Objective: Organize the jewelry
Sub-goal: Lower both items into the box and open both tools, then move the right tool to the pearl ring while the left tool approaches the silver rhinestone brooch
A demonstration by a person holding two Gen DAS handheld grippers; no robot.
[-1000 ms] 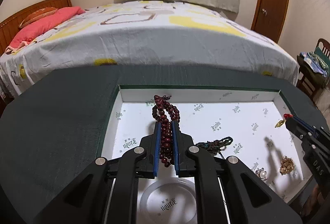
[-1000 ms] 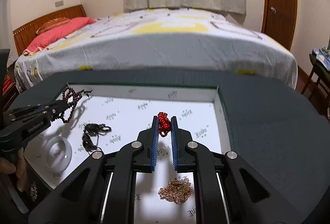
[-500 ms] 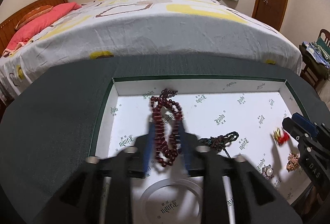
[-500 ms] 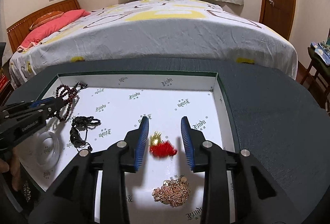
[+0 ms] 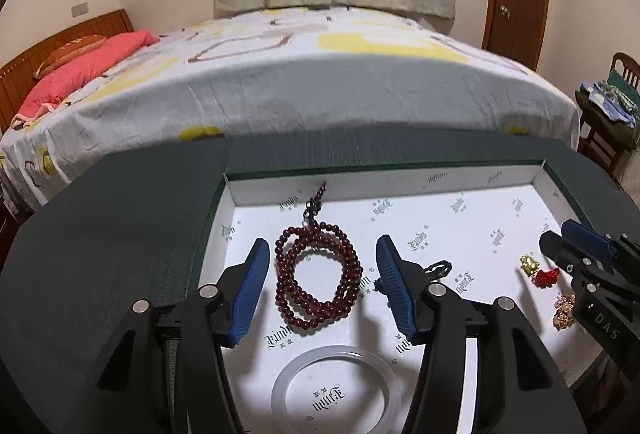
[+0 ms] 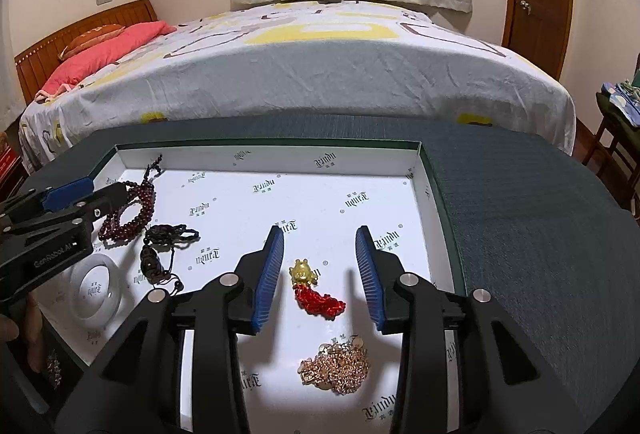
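Note:
A dark red bead string (image 5: 316, 278) lies coiled on the white floor of the shallow box (image 5: 440, 178). My left gripper (image 5: 320, 266) straddles it, jaws opening, pads clear of the beads. In the right wrist view a gold charm with a red tassel (image 6: 314, 290) rests on the box floor between the opening jaws of my right gripper (image 6: 320, 254), untouched. The bead string (image 6: 128, 214) shows at the left there, under the left gripper (image 6: 92, 194). The right gripper (image 5: 572, 242) enters the left wrist view at the right edge.
Also in the box: a translucent white bangle (image 5: 336, 386), a black cord necklace (image 6: 160, 246) and a heap of gold chain (image 6: 336, 366). The box sits in a dark green table (image 6: 540, 234). A bed (image 6: 320, 66) stands just beyond. A hand (image 6: 12, 326) shows at lower left.
Both grippers went from shut to open. The bead string dropped from the left jaws onto the box floor; the tasselled charm dropped from the right jaws and lies flat.

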